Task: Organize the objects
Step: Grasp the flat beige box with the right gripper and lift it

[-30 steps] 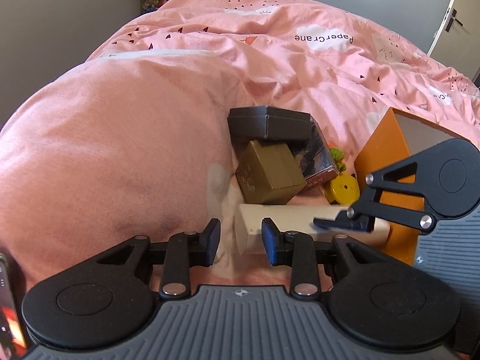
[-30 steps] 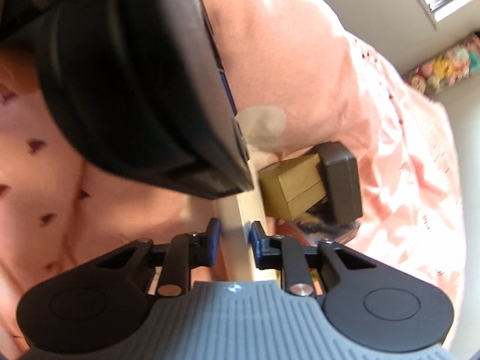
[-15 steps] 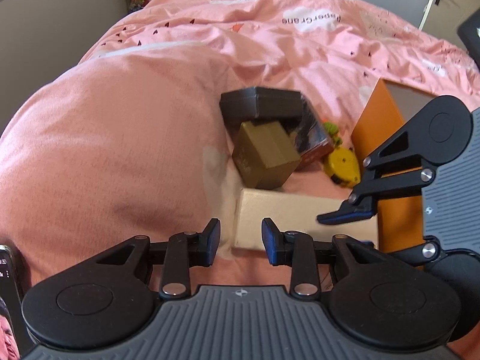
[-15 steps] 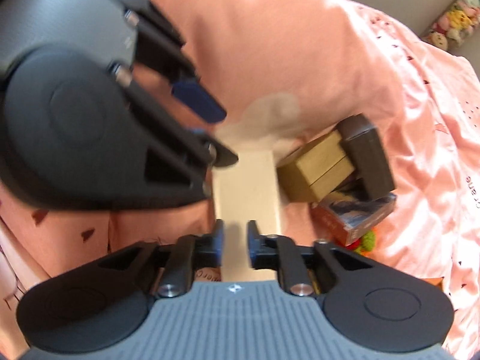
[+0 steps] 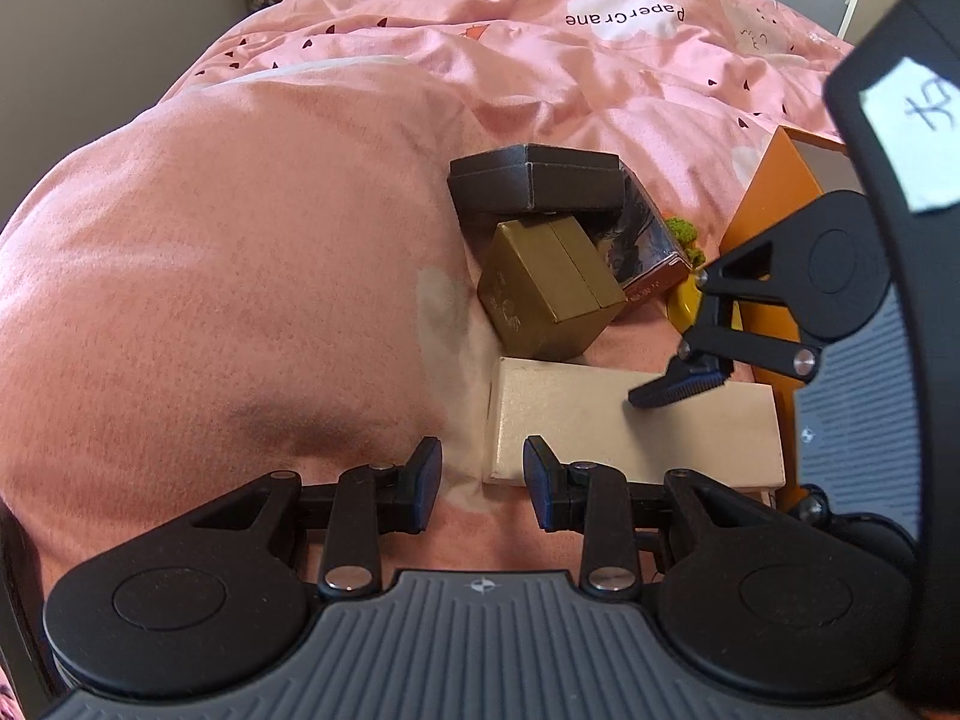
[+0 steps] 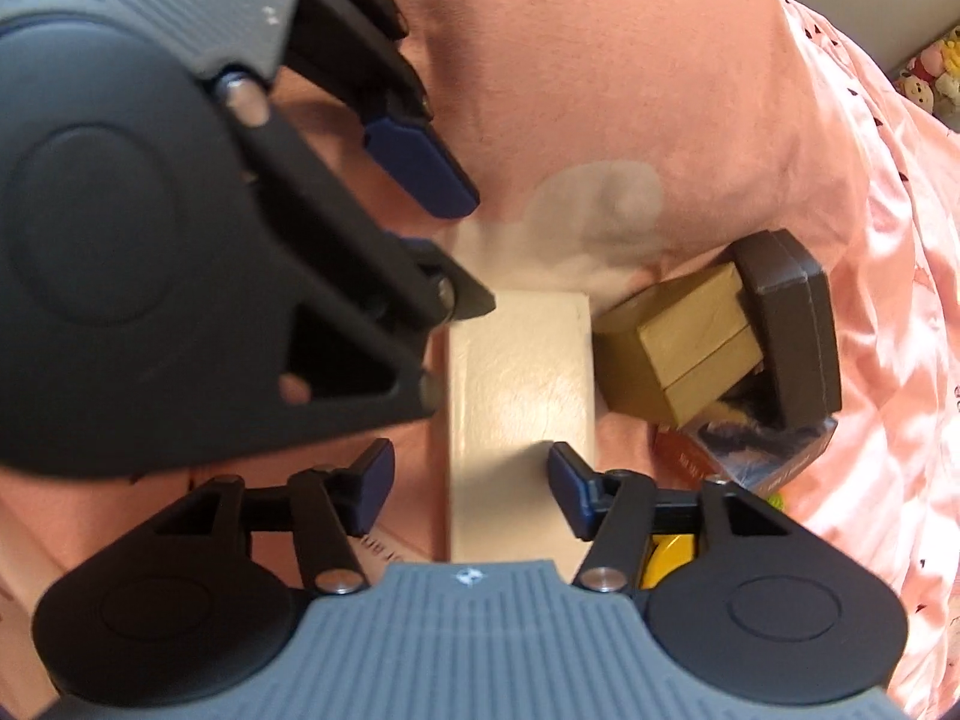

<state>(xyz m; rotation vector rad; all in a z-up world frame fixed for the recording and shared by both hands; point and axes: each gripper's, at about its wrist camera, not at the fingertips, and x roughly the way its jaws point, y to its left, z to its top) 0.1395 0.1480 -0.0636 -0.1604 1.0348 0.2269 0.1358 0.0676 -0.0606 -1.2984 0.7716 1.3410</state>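
We see a fuzzy pink pillow [image 5: 228, 276] bulging at 9 o'clock. Our left gripper [image 5: 483, 483] hangs with its 2 blue pads spread, nothing between them, at the near corner of a flat, matte cream box [image 5: 636, 435] lying on the bed. At 12 o'clock a glossy gold cube box [image 5: 549, 294] leans under a black lid [image 5: 534, 183]. Our right gripper [image 6: 471, 489] is parted, straddling the cream box without pinching. At 3 o'clock stands a smooth orange box [image 5: 774, 192].
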